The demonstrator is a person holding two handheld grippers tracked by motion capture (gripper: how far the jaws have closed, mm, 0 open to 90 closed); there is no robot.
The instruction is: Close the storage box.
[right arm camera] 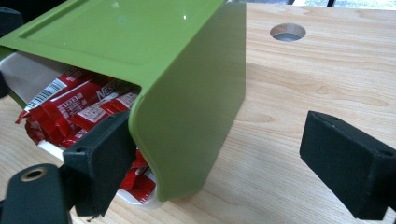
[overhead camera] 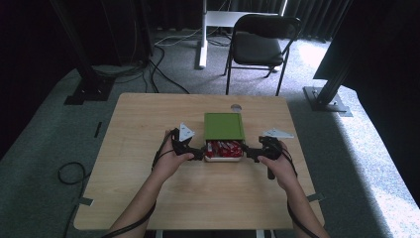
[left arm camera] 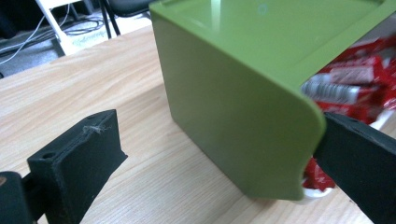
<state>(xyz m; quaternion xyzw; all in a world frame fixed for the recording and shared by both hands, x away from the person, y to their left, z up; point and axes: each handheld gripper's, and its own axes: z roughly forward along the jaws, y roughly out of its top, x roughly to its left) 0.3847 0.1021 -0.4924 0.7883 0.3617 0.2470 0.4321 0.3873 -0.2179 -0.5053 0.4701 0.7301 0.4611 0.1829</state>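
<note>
Wooden desk (overhead camera: 198, 188), frame centre: both grippers' fingers open, straddling rigid, slippery green lid (overhead camera: 224, 126); grip its side walls.

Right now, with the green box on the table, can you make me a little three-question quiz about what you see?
1. True or false: the green box sits on a wooden table.
2. What colour are the packets inside it?
3. Which gripper is open: A the left gripper, B the right gripper, C both?

Key: 1 true. 2 red. 3 C; each has one jaw at the box's front corner and one out over the table.
</note>
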